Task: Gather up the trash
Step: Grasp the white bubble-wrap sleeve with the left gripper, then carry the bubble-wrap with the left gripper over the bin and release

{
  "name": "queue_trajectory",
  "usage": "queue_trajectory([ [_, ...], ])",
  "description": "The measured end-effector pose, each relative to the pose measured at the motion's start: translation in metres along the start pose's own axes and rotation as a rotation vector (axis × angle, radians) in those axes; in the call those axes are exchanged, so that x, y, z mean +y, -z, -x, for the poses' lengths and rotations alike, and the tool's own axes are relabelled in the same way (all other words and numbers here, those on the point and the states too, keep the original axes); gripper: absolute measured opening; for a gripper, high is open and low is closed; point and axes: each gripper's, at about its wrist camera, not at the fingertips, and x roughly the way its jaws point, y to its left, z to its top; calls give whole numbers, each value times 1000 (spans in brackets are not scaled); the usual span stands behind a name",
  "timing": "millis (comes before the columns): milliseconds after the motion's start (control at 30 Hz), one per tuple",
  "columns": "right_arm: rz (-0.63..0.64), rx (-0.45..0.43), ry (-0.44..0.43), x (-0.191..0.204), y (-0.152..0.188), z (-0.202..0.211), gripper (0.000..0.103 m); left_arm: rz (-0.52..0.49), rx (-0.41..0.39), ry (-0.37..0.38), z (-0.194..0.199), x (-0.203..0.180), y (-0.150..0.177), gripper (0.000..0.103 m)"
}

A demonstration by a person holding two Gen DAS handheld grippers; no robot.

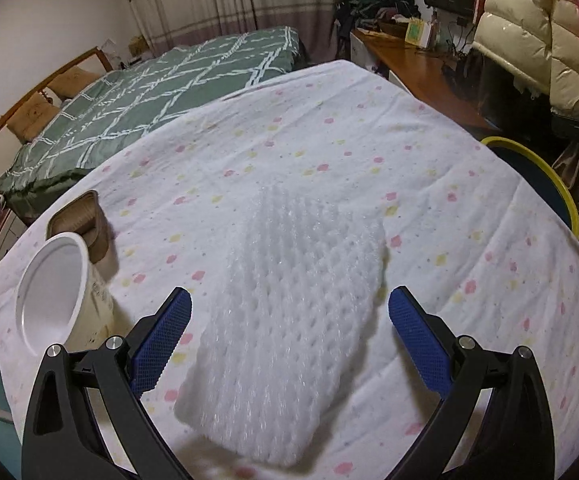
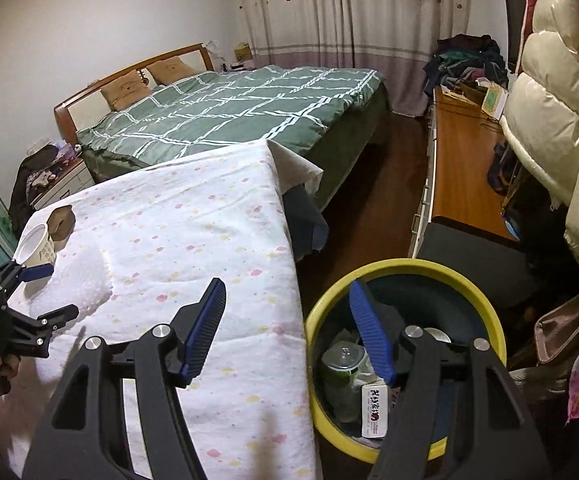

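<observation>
White foam netting (image 1: pixel 289 312), a soft mesh sheet of packing material, is lying flat on a table (image 1: pixel 429 208) covered with a pale cloth dotted in pink and yellow. All places here are given relative to that foam sheet. Its near edge is blurring out of focus in the left wrist view, and in the right wrist view the sheet (image 2: pixel 85 276) is hard to tell from the cloth under it.

The left gripper (image 1: pixel 289 304) is hovering over the foam sheet with its blue-padded jaws spread wide, one on each side of the sheet; whether the pads are touching it cannot be told.

To the left of the foam sheet a white paper cup (image 1: pixel 59 296) is lying tipped on its side, its mouth facing the camera. Just behind the cup a small brown container (image 1: pixel 83 220) is sitting; its contents cannot be seen.

Well to the right of the foam sheet, beyond the table edge, a dark bin with a yellow rim (image 2: pixel 405 272) is standing on the floor. The right gripper (image 2: pixel 287 308) is hanging with its jaws wide apart and gripping nothing, one finger over the cloth and the other over the bin. Inside the bin a green can (image 2: pixel 343 364) and a small white box (image 2: pixel 375 412) are showing, partly hidden by that finger.
</observation>
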Motion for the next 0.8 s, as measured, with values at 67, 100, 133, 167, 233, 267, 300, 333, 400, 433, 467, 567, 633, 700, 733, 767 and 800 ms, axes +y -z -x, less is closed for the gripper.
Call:
queue_trajectory([
  [67, -9, 1, -3, -4, 1, 1, 62, -12, 20, 1, -6, -1, -1, 91],
  [100, -13, 1, -6, -8, 2, 1, 62, -14, 39, 2, -10, -1, -1, 85],
  [133, -18, 0, -8, -11, 3, 1, 62, -12, 50, 6, -13, -1, -1, 83],
  [167, -25, -1, -12, -13, 3, 2, 62, -4, 47, 16, -14, 0, -1, 79],
  [233, -34, -4, -20, -16, 5, 5, 62, 19, 53, 57, -14, 1, -2, 66],
  [267, -37, -5, -23, -17, 6, 6, 62, 30, 56, 68, -15, 2, -3, 55],
  [300, -39, -6, -25, -18, 7, 7, 62, 39, 58, 79, -14, 3, -3, 46],
  [333, -43, -8, -29, -19, 8, 9, 62, 37, 59, 77, -14, 1, -4, 42],
  [400, -52, -12, -39, -22, 9, 12, 62, 35, 63, 81, -13, -3, -5, 32],
  [433, -55, -15, -41, -23, 10, 14, 62, 36, 62, 86, -12, -5, -5, 31],
  [467, -60, -20, -43, -25, 11, 17, 62, 35, 58, 85, -11, -9, -6, 31],
  [567, -72, -33, -48, -31, 15, 27, 62, 27, 39, 97, -1, -22, -11, 30],
  [633, -78, -44, -43, -36, 18, 34, 62, 14, 27, 114, 9, -34, -16, 30],
  [700, -92, -58, -31, -45, 25, 45, 62, -8, 12, 137, 18, -54, -25, 30],
  [733, -100, -62, -25, -50, 28, 49, 62, -21, 6, 148, 21, -64, -30, 30],
  [767, -107, -64, -20, -54, 31, 52, 62, -33, 2, 160, 24, -74, -35, 30],
  [800, -119, -68, -10, -62, 36, 59, 62, -51, -4, 182, 27, -89, -43, 30],
])
